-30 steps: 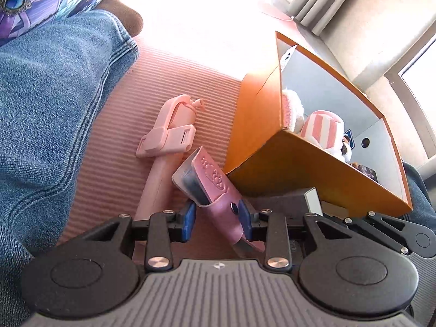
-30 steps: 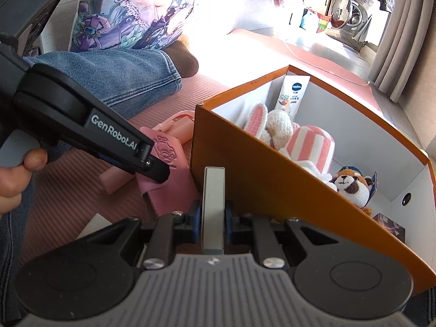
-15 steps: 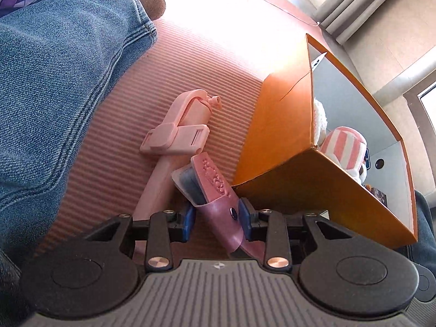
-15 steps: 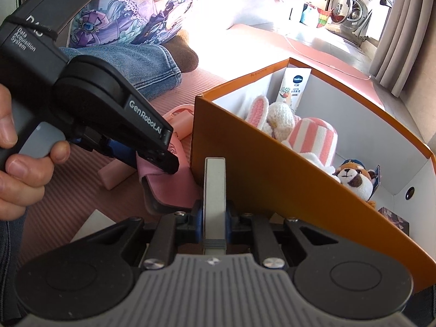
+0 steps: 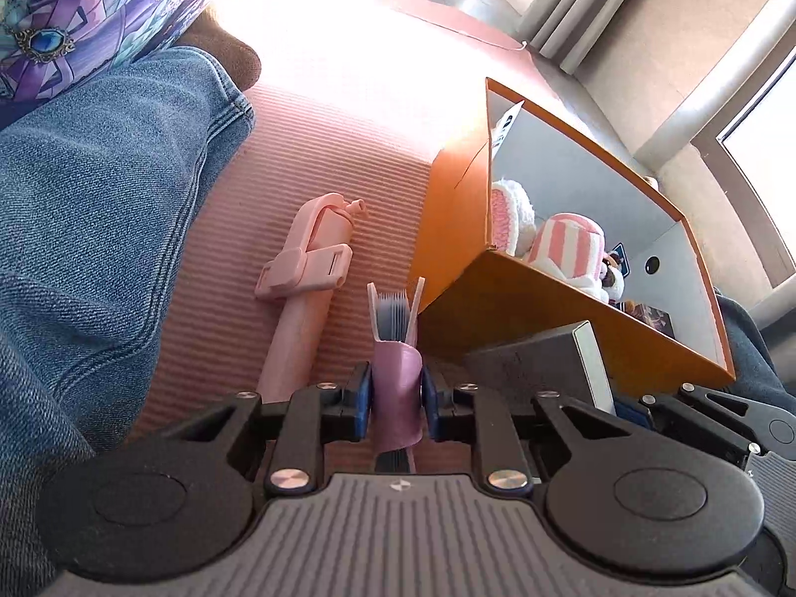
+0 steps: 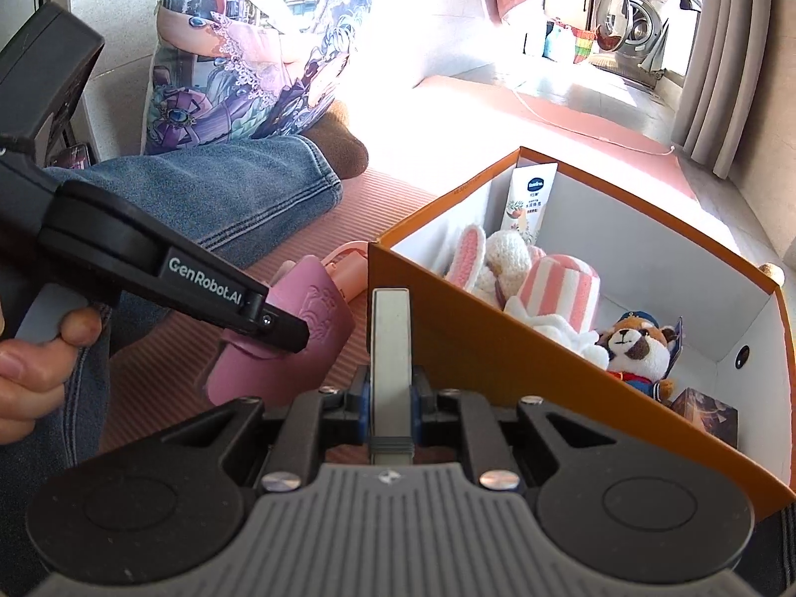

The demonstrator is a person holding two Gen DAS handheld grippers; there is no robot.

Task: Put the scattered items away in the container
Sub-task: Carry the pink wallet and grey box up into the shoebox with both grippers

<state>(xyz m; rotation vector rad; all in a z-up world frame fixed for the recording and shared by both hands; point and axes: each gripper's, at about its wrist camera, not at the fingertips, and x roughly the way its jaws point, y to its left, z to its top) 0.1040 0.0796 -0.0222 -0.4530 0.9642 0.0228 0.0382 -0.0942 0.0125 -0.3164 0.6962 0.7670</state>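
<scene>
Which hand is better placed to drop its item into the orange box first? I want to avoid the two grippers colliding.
Probably the right. The right gripper, shut on a flat grey-edged box, sits at the orange box wall. The left gripper, closing on the pink case, is beside the corner.

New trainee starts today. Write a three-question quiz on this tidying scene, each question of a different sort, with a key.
1. True or false: the pink selfie stick already lies inside the orange box.
2. What is between the left gripper pads?
A. pink comb sleeve
B. striped plush
C. lotion tube
3. Fill in: the right gripper is shut on a thin ____ box.

Key:
1. False; it lies on the ribbed mat beside the box.
2. A, the pink comb sleeve; the jaws are closing on it.
3. Grey: the thin grey box.
</scene>
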